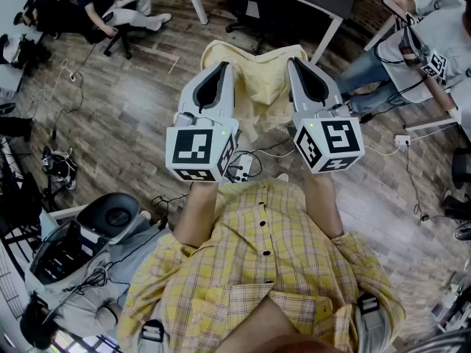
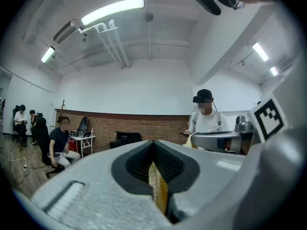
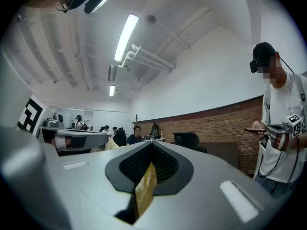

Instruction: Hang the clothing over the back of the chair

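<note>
- The left gripper (image 1: 220,68) is clamped on a fold of the yellow cloth (image 1: 257,79); its own view shows the fabric (image 2: 159,188) pinched between the closed jaws.
- The right gripper (image 1: 294,62) is likewise closed on the cloth (image 3: 145,189).
- Both grippers are held level, and the cloth's top edge runs between them while the rest hangs above the floor (image 1: 147,116).
- A black chair (image 1: 254,6) stands beyond the cloth, apart from it.
- Cables (image 1: 243,166) lie on the floor under the grippers.
- People sit to the far left (image 1: 110,6) and right (image 1: 434,43), with open floor between.
</note>
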Tool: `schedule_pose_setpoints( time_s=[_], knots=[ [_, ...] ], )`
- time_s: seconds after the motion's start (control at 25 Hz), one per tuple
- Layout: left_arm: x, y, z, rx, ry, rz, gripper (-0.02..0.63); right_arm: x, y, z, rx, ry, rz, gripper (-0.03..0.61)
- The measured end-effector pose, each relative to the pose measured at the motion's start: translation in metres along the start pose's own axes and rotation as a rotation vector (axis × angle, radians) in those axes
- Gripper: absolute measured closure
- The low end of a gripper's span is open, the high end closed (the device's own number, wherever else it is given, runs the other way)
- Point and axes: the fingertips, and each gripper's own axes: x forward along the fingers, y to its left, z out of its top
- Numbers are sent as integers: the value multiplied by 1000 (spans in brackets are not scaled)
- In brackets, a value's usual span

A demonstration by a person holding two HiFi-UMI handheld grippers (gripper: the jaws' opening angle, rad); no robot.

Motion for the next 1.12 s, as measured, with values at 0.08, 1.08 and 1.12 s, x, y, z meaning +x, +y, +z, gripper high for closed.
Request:
schedule_pose_setpoints(
  time_s=[0.08, 1.08, 1.12],
  knots=[
    [4, -3, -2, -1, 3, 2, 612, 0, -5, -1, -2, 3, 0, 568],
    [19, -83, -5, -14, -20, 135, 612, -41, -69, 2, 42, -37, 187, 568],
    [20, -87, -8, -23, -8, 136, 612, -43, -73, 1, 50, -32, 192, 568]
  ],
)
